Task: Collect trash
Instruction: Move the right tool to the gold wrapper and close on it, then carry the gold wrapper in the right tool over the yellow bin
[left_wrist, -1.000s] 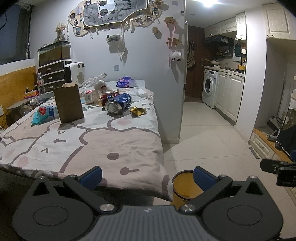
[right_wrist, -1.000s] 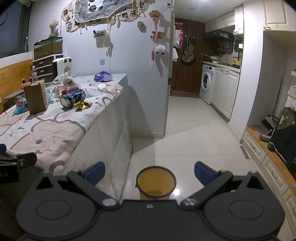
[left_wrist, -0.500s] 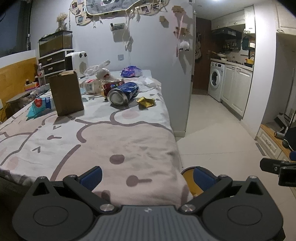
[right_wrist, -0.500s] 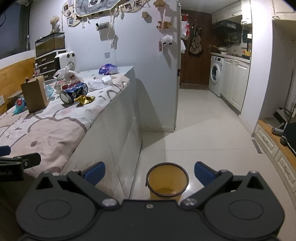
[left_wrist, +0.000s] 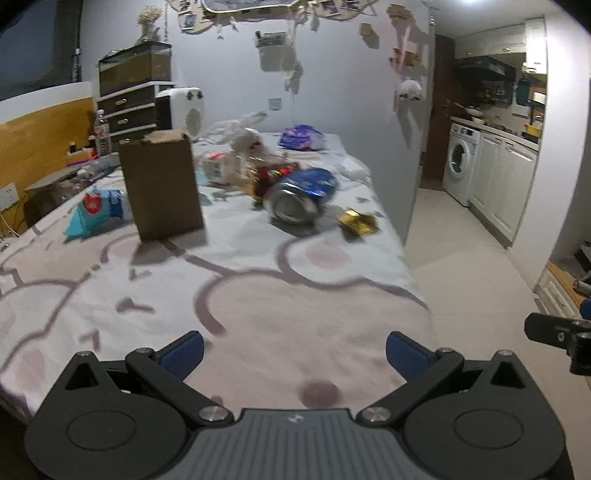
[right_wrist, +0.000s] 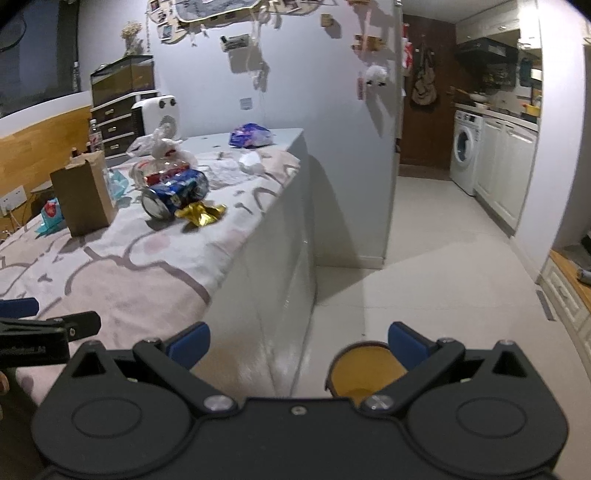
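Note:
Trash lies on a table with a pink patterned cloth (left_wrist: 258, 302): a blue can on its side (left_wrist: 299, 195) (right_wrist: 173, 194), a gold wrapper (left_wrist: 356, 221) (right_wrist: 201, 214), a red can (left_wrist: 271, 175), a purple bag (left_wrist: 301, 136) (right_wrist: 251, 134), a clear plastic bag (right_wrist: 159, 147) and white tissue (right_wrist: 249, 162). A yellow bin (right_wrist: 364, 371) stands on the floor beside the table. My left gripper (left_wrist: 293, 356) is open and empty over the table's near end. My right gripper (right_wrist: 299, 345) is open and empty above the floor, next to the bin.
A brown cardboard box (left_wrist: 160, 184) (right_wrist: 83, 197) stands on the table, with a teal wipes pack (left_wrist: 98, 208) left of it. A white heater (left_wrist: 184, 112) and drawers (left_wrist: 129, 110) are at the back. White cabinets and a washing machine (right_wrist: 465, 151) line the right wall.
Both grippers have moved forward and up. The left one now looks over the tabletop, closer to the cans. The bin has slid down behind the right gripper's finger. Both stay open.

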